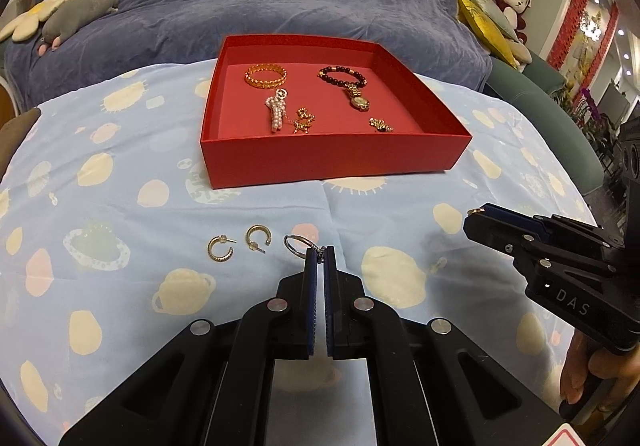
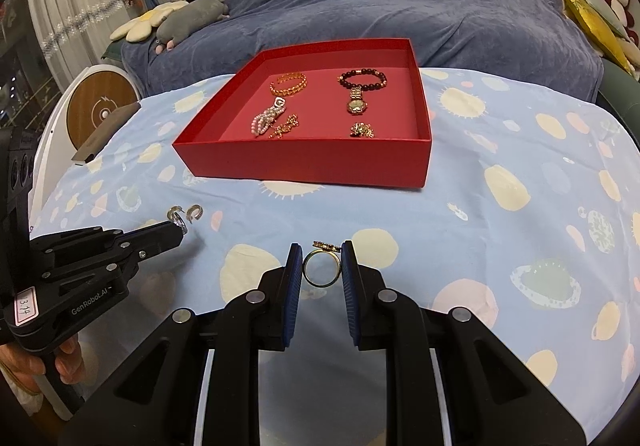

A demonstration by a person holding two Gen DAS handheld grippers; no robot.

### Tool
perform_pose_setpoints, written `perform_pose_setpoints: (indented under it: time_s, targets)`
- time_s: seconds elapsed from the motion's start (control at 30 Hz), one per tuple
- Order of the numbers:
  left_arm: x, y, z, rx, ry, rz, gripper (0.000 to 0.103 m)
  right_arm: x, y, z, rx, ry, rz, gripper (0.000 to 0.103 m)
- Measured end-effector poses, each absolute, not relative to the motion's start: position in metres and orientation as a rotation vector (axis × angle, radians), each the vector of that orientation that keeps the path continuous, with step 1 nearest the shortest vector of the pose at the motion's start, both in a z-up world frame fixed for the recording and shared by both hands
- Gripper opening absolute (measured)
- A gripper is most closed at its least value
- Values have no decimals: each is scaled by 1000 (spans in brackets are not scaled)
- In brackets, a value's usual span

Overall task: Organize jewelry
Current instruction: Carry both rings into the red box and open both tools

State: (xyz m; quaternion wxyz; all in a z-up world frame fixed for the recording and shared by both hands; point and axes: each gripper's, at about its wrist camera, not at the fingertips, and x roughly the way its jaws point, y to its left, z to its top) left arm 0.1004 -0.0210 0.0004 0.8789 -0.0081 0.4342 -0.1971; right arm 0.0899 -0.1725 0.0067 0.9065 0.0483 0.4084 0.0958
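Left wrist view, from left to right: two gold C-shaped hoop earrings (image 1: 219, 248) (image 1: 258, 239) lie side by side on the pale blue tablecloth printed with cream planets (image 1: 100, 214), apart from each other. Just right of them the left gripper (image 1: 320, 252) is clamped on a thin silver ring (image 1: 297, 245), its blue pads nearly together and the hoop sticking out to the left of the tips. Behind sits the shallow red cardboard box (image 1: 328, 162), holding a gold chain bangle (image 1: 265, 76), a pink pearl piece (image 1: 276, 113), a small gold chain charm (image 1: 304, 121), a dark beaded bracelet (image 1: 342, 76) with a gold watch (image 1: 359, 102) below it, and a small gold cluster (image 1: 381, 125). At the far right the right gripper (image 1: 478, 220) reaches in, a bit of gold showing at its tip. Right wrist view: the left gripper (image 2: 178, 228) enters low on the left beside the earrings (image 2: 186, 213), then the right gripper (image 2: 322, 262) grips a gold ring with an ornate top (image 2: 321, 268) upright between its blue pads, in front of the red box (image 2: 312, 162).
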Motion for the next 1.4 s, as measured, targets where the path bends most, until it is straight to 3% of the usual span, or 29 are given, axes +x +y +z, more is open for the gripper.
perform_pose_setpoints:
  time_s: [0.57, 1.4]
  targets:
    - [146, 11, 88, -114, 735, -353, 2, 136, -165, 80, 142, 685, 194, 19]
    - [285, -74, 32, -89, 899, -383, 2, 262, -204, 30, 222, 810, 102, 20]
